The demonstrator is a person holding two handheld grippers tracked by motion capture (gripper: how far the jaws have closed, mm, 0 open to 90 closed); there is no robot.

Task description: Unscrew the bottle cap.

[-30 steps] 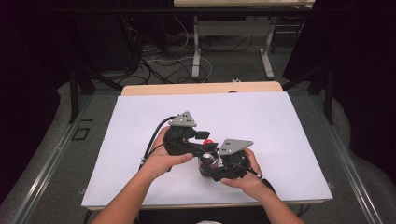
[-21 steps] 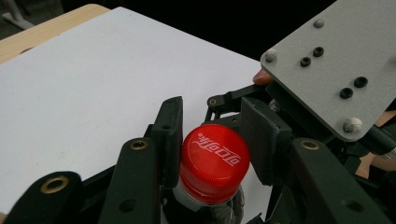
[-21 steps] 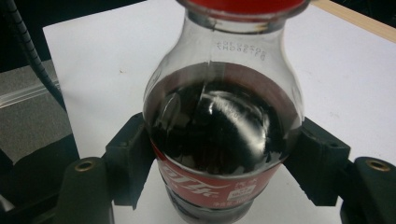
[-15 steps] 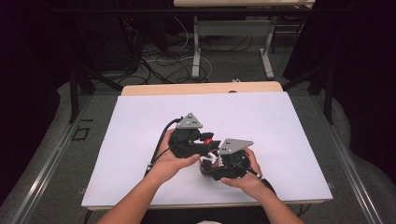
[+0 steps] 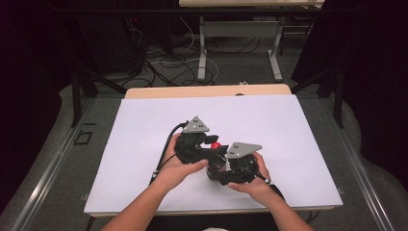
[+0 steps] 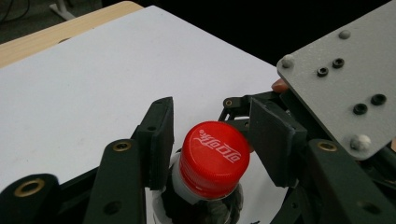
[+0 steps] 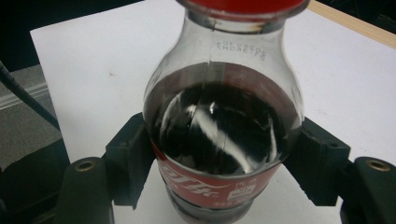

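Note:
A cola bottle [image 7: 219, 126] with dark liquid and a red label stands on the white table. My right gripper [image 7: 219, 163] is shut on its body, one pad pressing each side at the label. Its red cap [image 6: 215, 156] sits between the jaws of my left gripper [image 6: 212, 140], which is open with narrow gaps on both sides of the cap. From above, the cap [image 5: 216, 145] peeks out between the left gripper [image 5: 211, 148] and the right gripper [image 5: 215, 168], both held close together near the table's front edge. Hands and grippers hide the bottle's body there.
A white sheet [image 5: 144, 134] covers the table, with a wooden strip [image 5: 207, 90] along the far edge. The right gripper's grey plate [image 6: 341, 79] looms close on the right of the left gripper view. Cables and table legs [image 5: 202, 53] lie on the floor beyond.
My left hand and gripper have shifted right, closing in on the right gripper, so the left jaws now straddle the red cap. The right gripper has stayed put with the bottle.

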